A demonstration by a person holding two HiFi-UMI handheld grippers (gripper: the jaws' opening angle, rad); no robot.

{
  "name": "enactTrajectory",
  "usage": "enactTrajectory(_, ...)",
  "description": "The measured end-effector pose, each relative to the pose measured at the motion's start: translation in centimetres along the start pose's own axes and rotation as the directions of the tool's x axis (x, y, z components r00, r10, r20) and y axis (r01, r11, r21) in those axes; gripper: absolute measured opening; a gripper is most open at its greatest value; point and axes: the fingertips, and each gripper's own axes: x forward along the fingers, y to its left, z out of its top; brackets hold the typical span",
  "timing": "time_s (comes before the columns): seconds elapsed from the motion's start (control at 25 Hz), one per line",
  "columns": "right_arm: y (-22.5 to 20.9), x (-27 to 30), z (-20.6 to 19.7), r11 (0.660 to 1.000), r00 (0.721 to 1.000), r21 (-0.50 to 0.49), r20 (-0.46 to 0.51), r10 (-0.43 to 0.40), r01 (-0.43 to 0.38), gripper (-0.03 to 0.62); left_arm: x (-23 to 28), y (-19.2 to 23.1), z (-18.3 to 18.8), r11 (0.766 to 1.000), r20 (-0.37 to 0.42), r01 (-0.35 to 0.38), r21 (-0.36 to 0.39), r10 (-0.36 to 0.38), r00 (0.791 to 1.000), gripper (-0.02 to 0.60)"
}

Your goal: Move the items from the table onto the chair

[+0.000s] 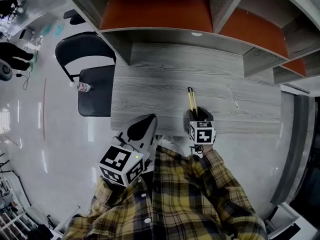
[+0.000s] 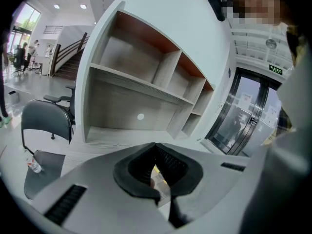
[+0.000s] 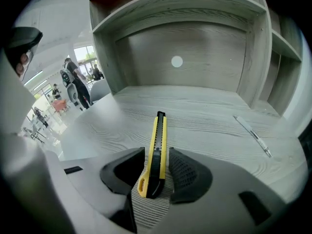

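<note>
Right tongs stood with their jaws apart on either side of a yellow utility knife. The knife lay flat on the grey wood-grain table, and a gap showed on each side of it, so neither pad pressed it. Left tongs had their jaw tips together with nothing clamped, held by the table's near-left corner. Through the small slot below those tips showed a sliver of yellow and pale surface, too small to identify.

In the head view the right tongs covered the knife's near end, and only its far end reached out toward the shelves. A slim pen lay on the table well to the right of the knife, too thin to make out in detail.

The black chair stood at the table's left end. Its seat met the table edge, and whether it ran underneath could not be told. A small bottle lay on the seat near its far-left corner, its label unreadable.

A shelf unit with orange-red panels rose along the table's far side, its upper part cut off by the frame. Plaid sleeves filled the bottom of the head view and hid the floor there. Distant people showed at the left of the right gripper view, small and indistinct.
</note>
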Motion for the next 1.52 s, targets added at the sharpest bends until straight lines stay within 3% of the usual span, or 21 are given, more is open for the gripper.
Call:
enactTrajectory(0.28,-0.2,0.3,-0.7,0.998,1.000,-0.064,-0.012,-0.013,0.013,0.132,-0.2,-0.4,-0.1,0.999,0.020,-0.030,-0.015,0.030,0.999,0.005)
enactTrajectory(0.68,-0.2,-0.8,0.1,0.994,0.997,0.086,0.009,0.073,-0.074,0.126,-1.3,0.2,-0.5,0.997,0.058,-0.060,-0.047,0.062,0.996,0.005)
enactTrajectory(0.96,3.0,-2.3,2.9,0.990,0.992,0.090,0.075,0.101,-0.107,0.126,-2.8,2.7,-1.0,0.997,0.088,-0.041,-0.072,0.047,0.995,0.005)
enactTrajectory(1.24,12.1,-3.0,6.3,0.993,0.988,0.019,0.095,0.118,-0.120,0.126,-9.0,8.9,-1.8,0.994,0.098,-0.037,-0.104,0.047,0.994,0.005)
enactTrajectory(1.52,29.1,0.6,9.8,0.979,0.974,-0.011,0.098,0.206,-0.206,0.126,-18.5,20.8,-3.3,0.989,0.080,-0.093,-0.119,0.103,0.992,0.005)
